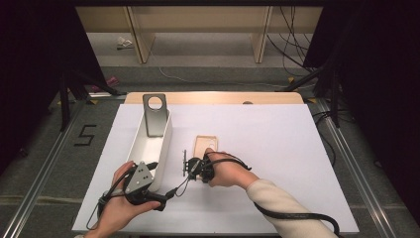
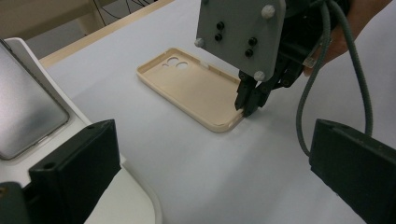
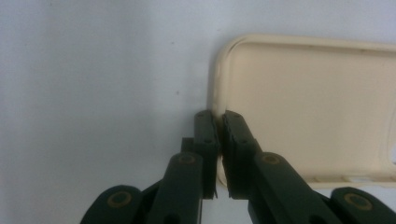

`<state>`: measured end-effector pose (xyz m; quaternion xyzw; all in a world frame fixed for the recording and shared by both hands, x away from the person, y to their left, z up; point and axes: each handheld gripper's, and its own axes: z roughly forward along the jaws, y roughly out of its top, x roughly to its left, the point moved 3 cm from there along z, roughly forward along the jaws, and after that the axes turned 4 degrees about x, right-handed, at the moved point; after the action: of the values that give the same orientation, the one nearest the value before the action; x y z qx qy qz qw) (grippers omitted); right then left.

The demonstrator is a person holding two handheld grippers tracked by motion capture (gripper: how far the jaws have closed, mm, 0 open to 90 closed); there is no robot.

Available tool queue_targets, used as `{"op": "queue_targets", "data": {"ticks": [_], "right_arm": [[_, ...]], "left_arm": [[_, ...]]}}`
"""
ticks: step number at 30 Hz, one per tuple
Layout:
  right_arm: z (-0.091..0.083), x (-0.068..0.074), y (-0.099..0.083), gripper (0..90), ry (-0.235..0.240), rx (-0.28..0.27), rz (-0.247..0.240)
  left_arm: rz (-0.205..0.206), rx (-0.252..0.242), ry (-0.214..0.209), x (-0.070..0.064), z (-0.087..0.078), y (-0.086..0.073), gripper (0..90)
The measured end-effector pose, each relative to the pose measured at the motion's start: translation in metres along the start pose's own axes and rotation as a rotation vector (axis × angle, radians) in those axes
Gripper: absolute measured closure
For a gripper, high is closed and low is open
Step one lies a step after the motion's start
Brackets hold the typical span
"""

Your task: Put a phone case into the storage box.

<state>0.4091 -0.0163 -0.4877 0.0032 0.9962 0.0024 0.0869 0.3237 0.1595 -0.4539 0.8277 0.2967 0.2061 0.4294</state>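
The right gripper (image 3: pixel 219 140) pinches the beige plastic phone case's (image 3: pixel 308 107) rim at frame centre, ready for lifting; the left gripper (image 2: pixel 210 186) waits open.

The cream phone case (image 2: pixel 196 88) looks like smooth matt plastic, the table cover (image 1: pixel 267 134) like matt white paper, the white bin (image 1: pixel 148 144) like smooth satin plastic, and the phone (image 2: pixel 23 112) inside it shows glossy grey glass
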Motion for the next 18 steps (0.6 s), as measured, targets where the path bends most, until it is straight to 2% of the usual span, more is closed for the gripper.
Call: {"op": "queue_targets", "data": {"ticks": [9, 14, 18], "right_arm": [[-0.0007, 0.0002, -0.0006, 87.0, 0.008, -0.005, 0.006], [-0.0014, -0.0003, -0.0046, 87.5, 0.011, -0.037, 0.010], [-0.0042, -0.0009, -0.0098, 87.9, 0.023, -0.090, 0.029]], "left_arm": [[-0.001, 0.001, -0.001, 0.0001, 0.0004, -0.0004, 1.5], [0.002, 0.007, -0.002, 0.0007, 0.0009, -0.0010, 1.5], [0.001, 0.007, -0.001, 0.0007, 0.0011, -0.0012, 1.5]]}}
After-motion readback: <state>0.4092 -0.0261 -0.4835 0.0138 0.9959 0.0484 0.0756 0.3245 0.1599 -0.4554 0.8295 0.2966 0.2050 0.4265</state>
